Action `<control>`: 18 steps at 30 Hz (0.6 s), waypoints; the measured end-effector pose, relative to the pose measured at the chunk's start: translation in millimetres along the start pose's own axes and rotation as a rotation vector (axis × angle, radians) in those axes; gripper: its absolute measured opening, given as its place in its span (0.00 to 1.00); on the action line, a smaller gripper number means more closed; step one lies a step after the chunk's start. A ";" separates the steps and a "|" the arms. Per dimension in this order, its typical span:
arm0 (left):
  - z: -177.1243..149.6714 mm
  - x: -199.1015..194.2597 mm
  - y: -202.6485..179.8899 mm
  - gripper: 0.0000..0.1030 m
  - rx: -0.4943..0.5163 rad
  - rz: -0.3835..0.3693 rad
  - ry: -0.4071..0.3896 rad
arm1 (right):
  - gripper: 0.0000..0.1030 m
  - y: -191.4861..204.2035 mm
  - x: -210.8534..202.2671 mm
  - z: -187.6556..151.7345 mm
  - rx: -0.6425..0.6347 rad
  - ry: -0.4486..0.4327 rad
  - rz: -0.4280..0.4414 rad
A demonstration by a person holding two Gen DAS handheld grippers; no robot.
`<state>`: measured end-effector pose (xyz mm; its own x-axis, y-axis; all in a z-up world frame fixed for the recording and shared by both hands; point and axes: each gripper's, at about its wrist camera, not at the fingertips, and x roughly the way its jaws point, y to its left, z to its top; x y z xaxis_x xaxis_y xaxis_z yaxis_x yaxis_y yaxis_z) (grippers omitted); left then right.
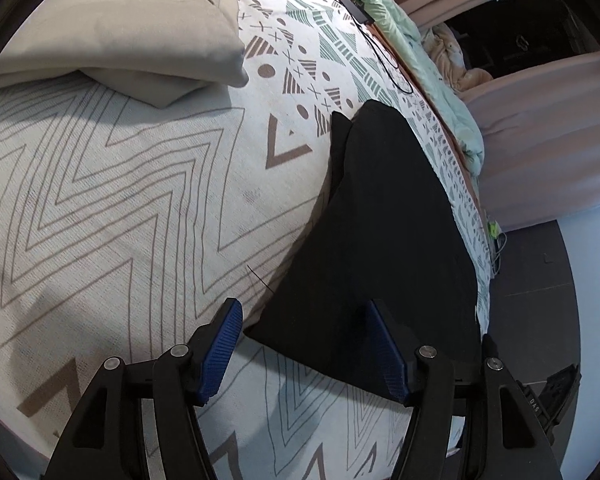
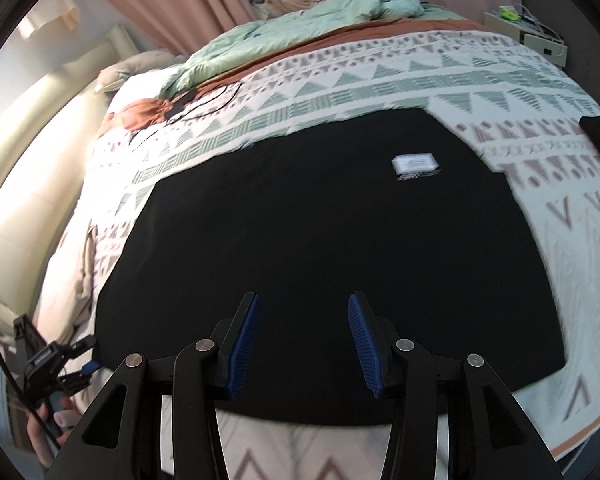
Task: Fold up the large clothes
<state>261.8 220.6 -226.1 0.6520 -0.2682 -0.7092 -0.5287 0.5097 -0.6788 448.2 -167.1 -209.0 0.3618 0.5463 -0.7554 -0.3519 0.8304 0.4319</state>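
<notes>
Both my jaws stand open, empty, above the black garment (image 2: 320,248) on the bed (image 1: 120,200). Risk: a shallow pinch catches the patterned blanket (image 2: 380,80) beneath, dragging both.

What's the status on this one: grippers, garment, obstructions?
Left gripper and right gripper open, empty. Black garment flat on bedspread, white label showing. Nothing on it.

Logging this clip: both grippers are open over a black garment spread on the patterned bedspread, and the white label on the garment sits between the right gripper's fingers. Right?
Not quite. In the right wrist view the white label lies far beyond the right gripper, not between its fingers. The rest holds: the left gripper and right are open over the black garment on the patterned bedspread.
</notes>
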 end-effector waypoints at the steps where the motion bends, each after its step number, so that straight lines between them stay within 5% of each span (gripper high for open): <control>1: -0.9 -0.5 0.7 0.63 -0.001 -0.007 0.005 | 0.44 5.6 1.5 -5.6 -0.003 0.008 0.004; 15: -3.7 4.6 7.4 0.63 -0.061 -0.089 0.066 | 0.44 57.1 29.1 -50.2 -0.069 0.093 0.012; 18: 0.3 10.8 5.9 0.51 -0.077 -0.076 0.054 | 0.44 59.7 44.0 -62.2 -0.061 0.163 -0.026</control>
<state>265.9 221.1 -237.7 0.6626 -0.3481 -0.6632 -0.5208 0.4222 -0.7420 389.5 -100.3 -247.1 0.2286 0.4955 -0.8380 -0.3978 0.8332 0.3842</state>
